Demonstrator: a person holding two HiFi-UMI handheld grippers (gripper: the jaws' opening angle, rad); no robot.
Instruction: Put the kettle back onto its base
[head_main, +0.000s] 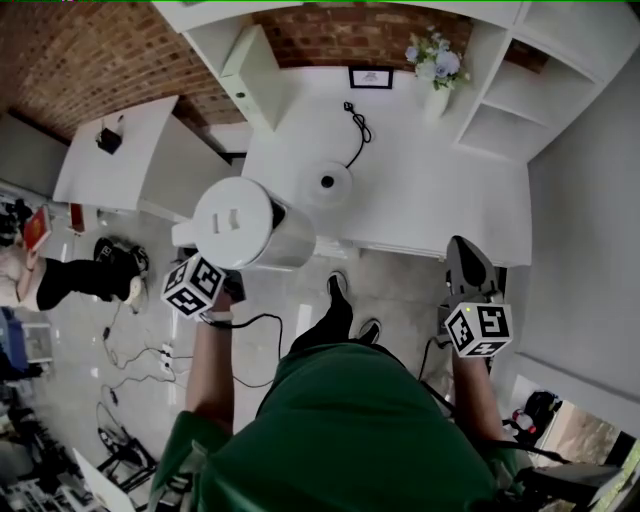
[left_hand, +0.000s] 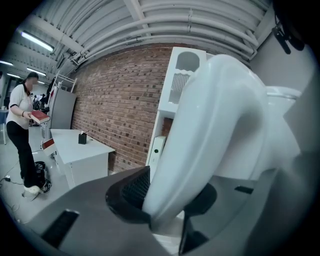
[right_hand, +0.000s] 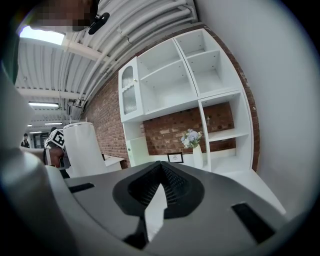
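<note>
while the left gripper (left_hand: 167, 202) clamps its jaws on the kettle's handle, the white kettle (head_main: 240, 222) hangs in the air just off the worktop's front left corner.
the left forearm reaches straight out from the body, gripper close to level, with the kettle upright and its lid facing up, apart from its round base (head_main: 328, 183), which sits on the white worktop (head_main: 440, 200) near that same corner, cord (head_main: 355, 125) trailing toward the back edge. the right forearm stretches forward too; the right gripper (head_main: 466, 262) points at the worktop's front edge near the right corner, jaws closed together on nothing.
</note>
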